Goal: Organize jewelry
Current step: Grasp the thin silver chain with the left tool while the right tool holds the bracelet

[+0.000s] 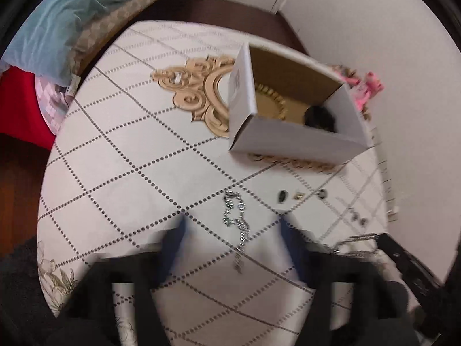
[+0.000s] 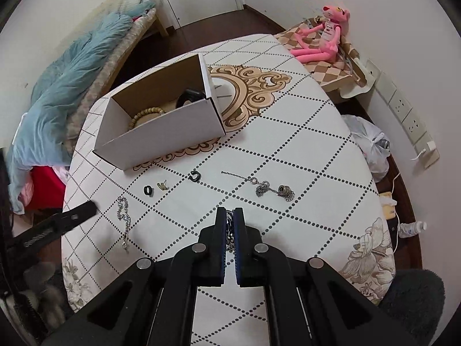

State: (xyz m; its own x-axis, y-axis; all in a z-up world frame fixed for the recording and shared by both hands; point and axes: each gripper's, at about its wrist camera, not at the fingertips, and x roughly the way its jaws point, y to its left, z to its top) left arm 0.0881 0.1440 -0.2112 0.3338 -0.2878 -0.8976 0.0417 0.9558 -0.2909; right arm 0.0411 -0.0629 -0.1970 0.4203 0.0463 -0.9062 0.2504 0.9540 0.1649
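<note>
Right wrist view: right gripper (image 2: 229, 214) is clenched on a silver chain (image 2: 229, 230), links bunched between the pads at lower centre. White cardboard box (image 2: 161, 132) sits up-left of it, well apart, long axis running lower-left to upper-right; wooden bead bracelet (image 2: 145, 114) already inside. Left wrist view: left gripper (image 1: 232, 227) is released, fingers straddling a rhinestone bracelet (image 1: 236, 225) lying lengthwise toward the box (image 1: 288, 141) at upper right. Left is nearer the box.
</note>
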